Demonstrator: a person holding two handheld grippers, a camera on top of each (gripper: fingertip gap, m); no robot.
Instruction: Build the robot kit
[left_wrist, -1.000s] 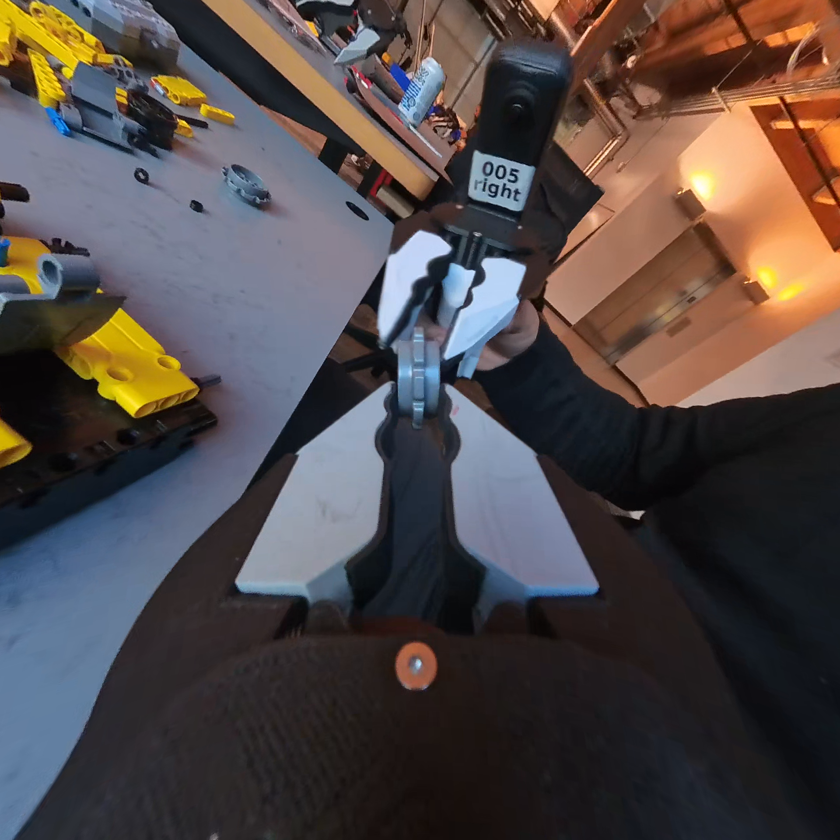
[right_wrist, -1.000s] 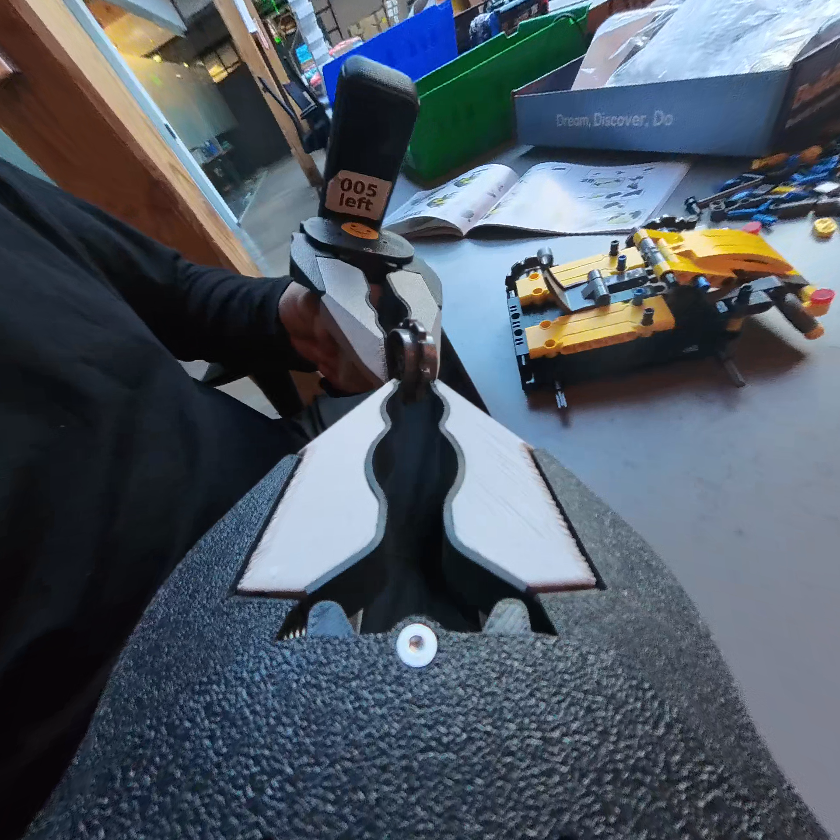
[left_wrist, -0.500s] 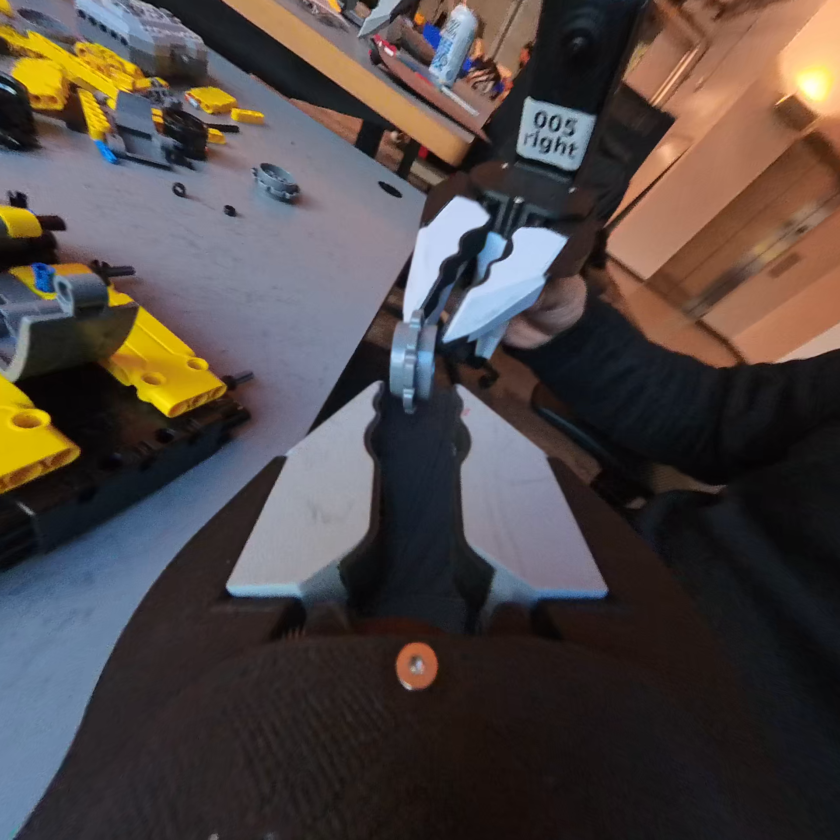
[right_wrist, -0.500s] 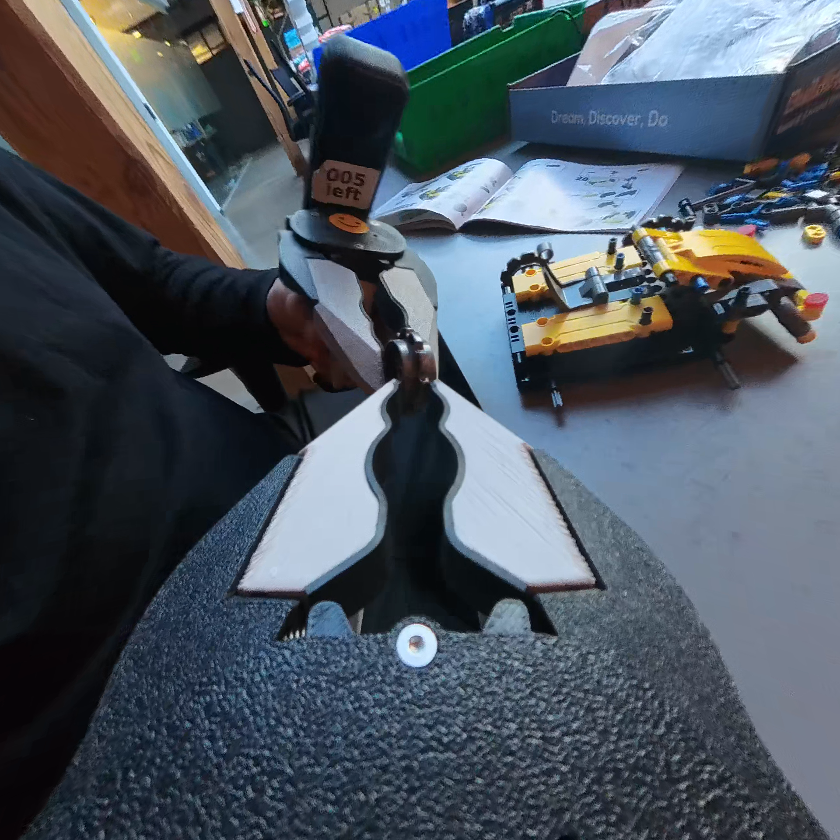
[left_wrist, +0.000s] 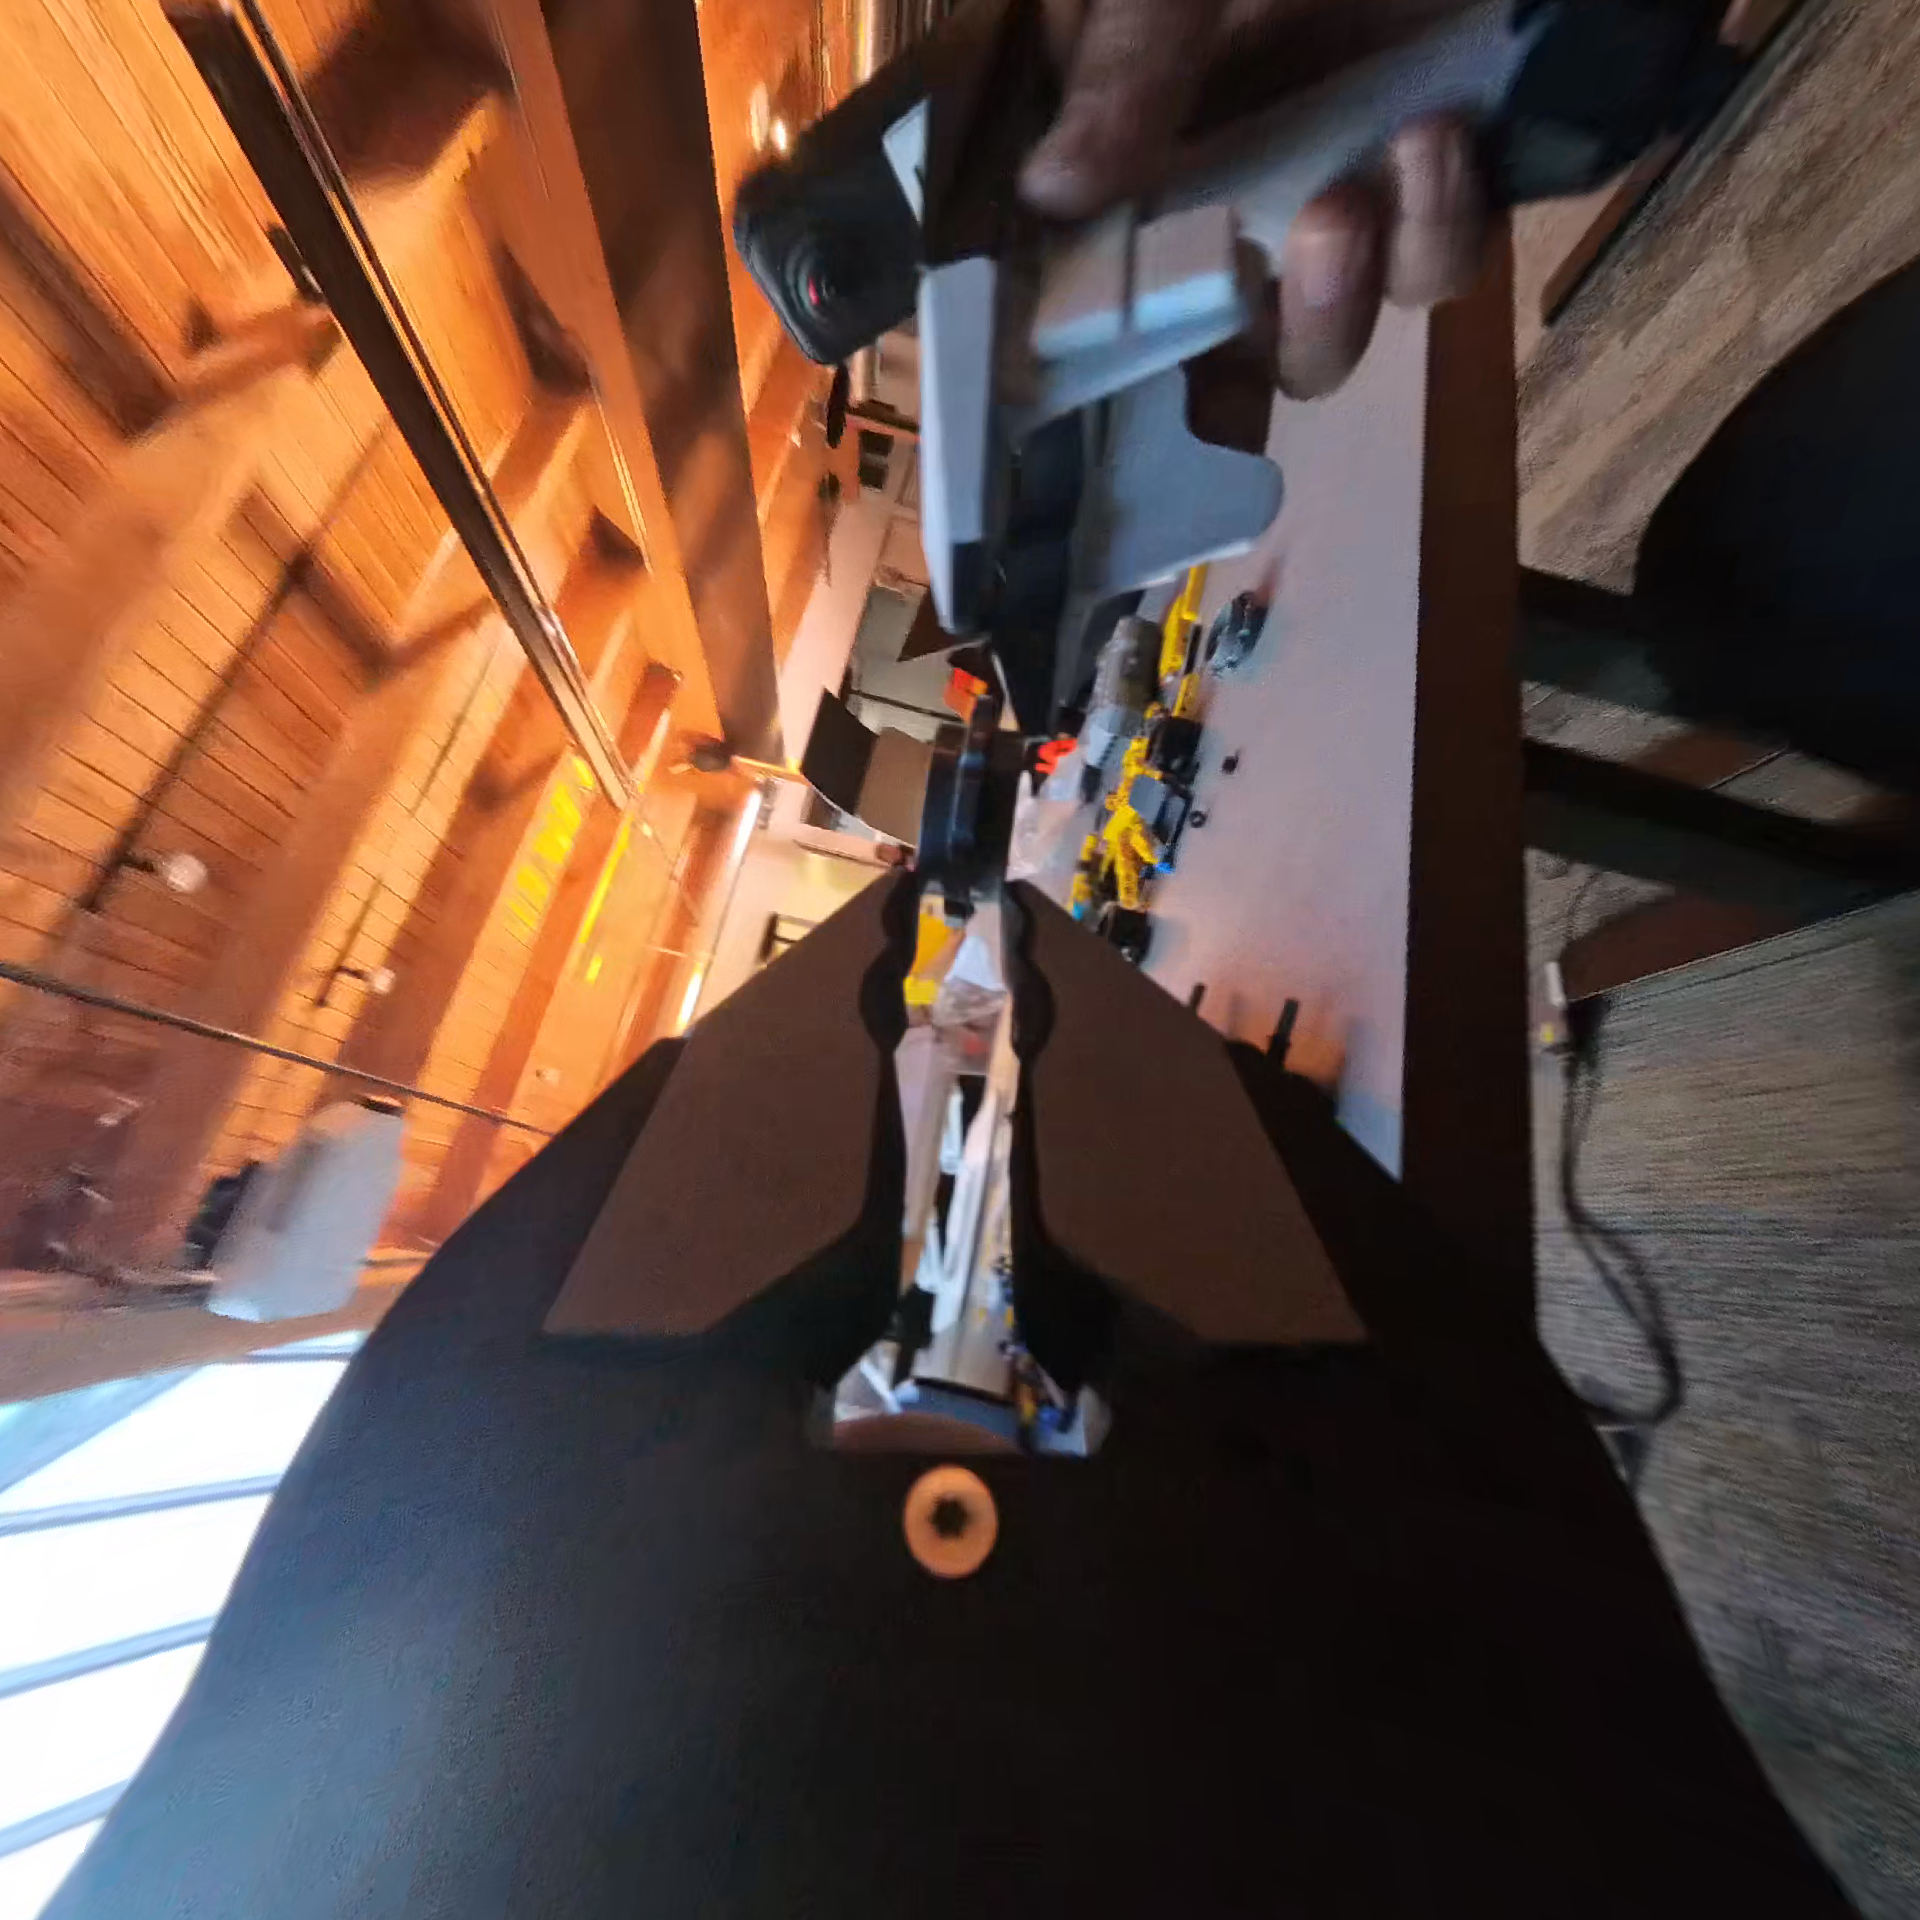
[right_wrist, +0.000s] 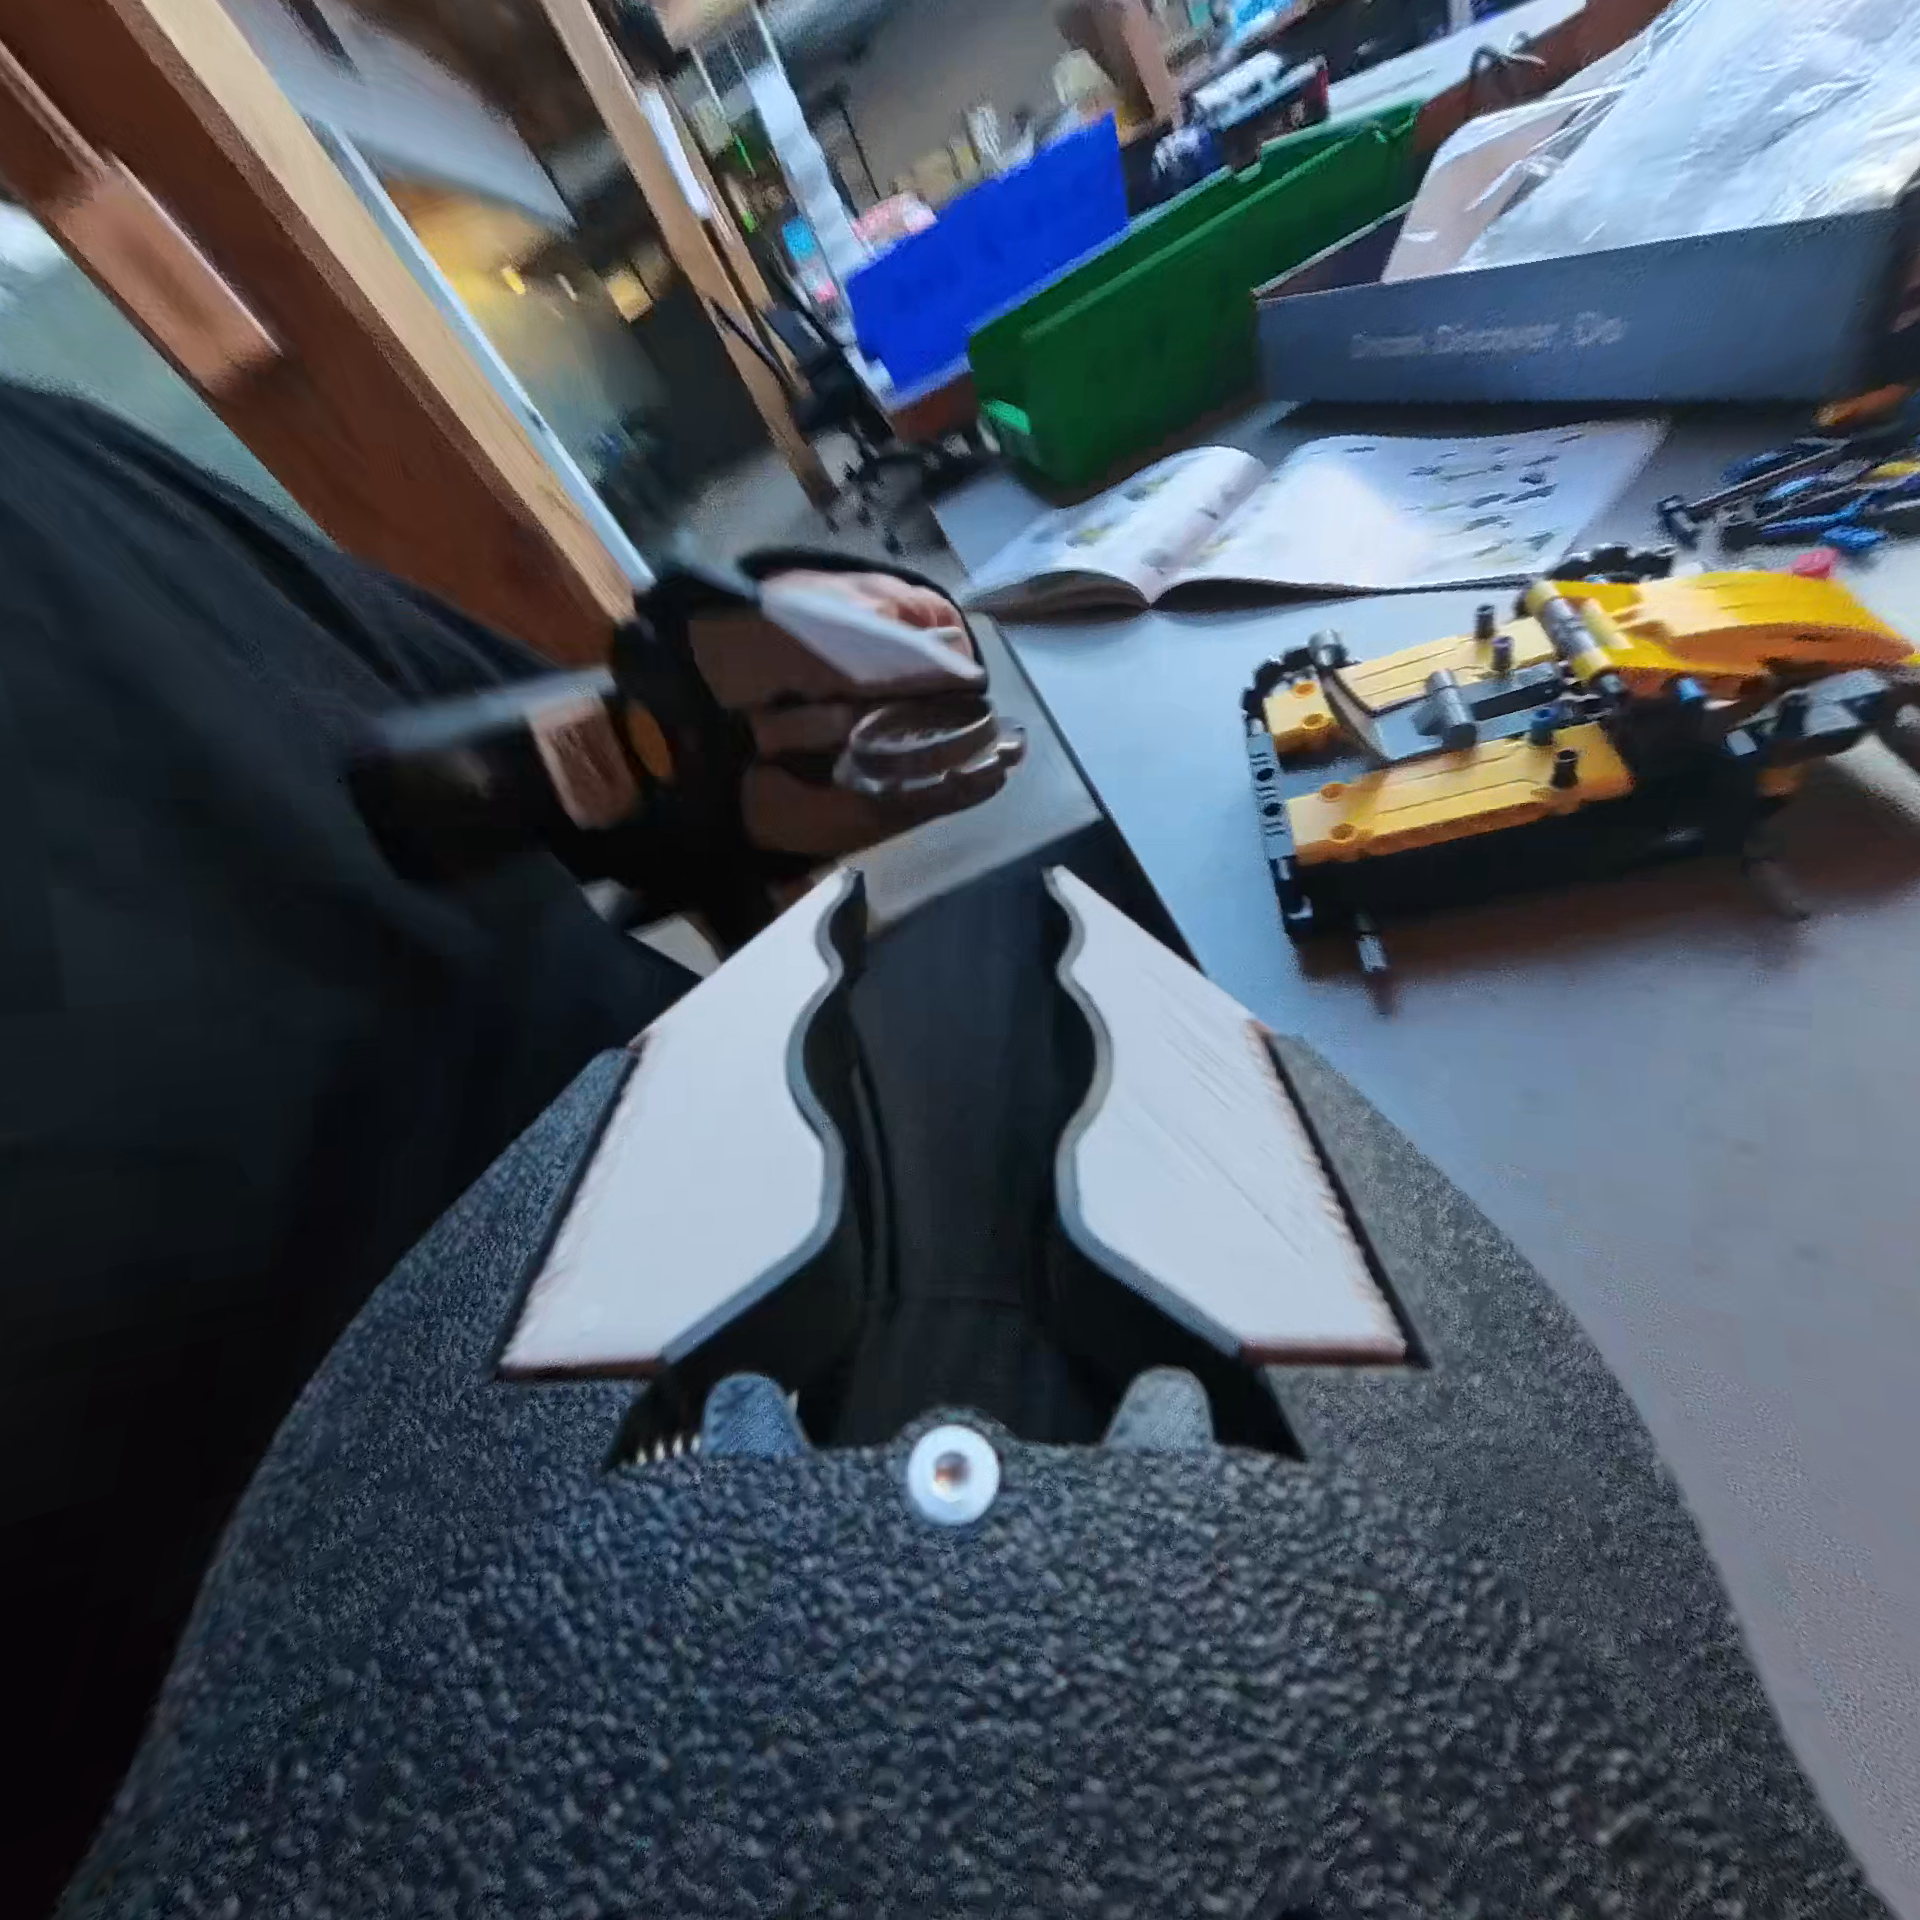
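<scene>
The left claw pinches a round toothed gear edge-on, its flat faces lying level. It sits at eleven o'clock from the right claw, which is spread and holds nothing. The yellow model rests on the table at two o'clock.

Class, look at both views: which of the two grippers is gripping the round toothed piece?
The left gripper: its fingers are clamped on the round toothed piece. The right gripper has its fingers spread apart with nothing between them.
</scene>
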